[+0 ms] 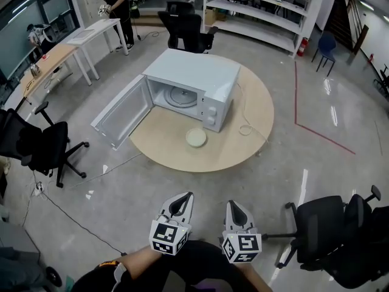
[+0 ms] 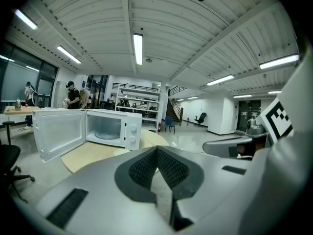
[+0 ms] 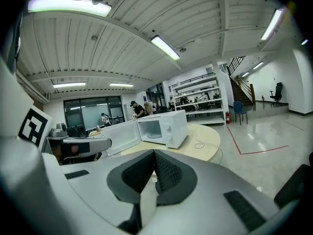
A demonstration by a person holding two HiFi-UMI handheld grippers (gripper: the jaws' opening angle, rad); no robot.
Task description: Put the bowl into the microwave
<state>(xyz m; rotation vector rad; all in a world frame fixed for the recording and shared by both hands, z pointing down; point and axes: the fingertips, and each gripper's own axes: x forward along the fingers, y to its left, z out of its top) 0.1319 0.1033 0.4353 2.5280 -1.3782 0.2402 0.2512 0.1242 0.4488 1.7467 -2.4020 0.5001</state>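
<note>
From the head view, I stand on the floor well apart from the round counter point(image 1: 255, 123), which lies at my 12 o'clock. The microwave point(image 1: 197, 78) sits on it with its door point(image 1: 121, 113) swung wide toward 8 o'clock. The bowl point(image 1: 196, 137) rests on the counter just beside the microwave's front, at about 6 o'clock from the control panel. My left tool point(image 1: 181, 204) and right tool point(image 1: 235, 212) hang low, side by side.

In the left gripper view, the left tool point(image 2: 157, 153) is clenched on nothing, pads together. The microwave point(image 2: 110, 127) is at 11 o'clock, and the bowl point(image 2: 122, 152) shows pale just past the tool.

In the right gripper view, the right tool point(image 3: 154, 155) is likewise clenched and empty, with the microwave point(image 3: 164, 126) near 12 o'clock.

I judge this the approach, with nothing grasped yet. Next I need to step in, part one tool's jaws, and take the bowl's rim.
</note>
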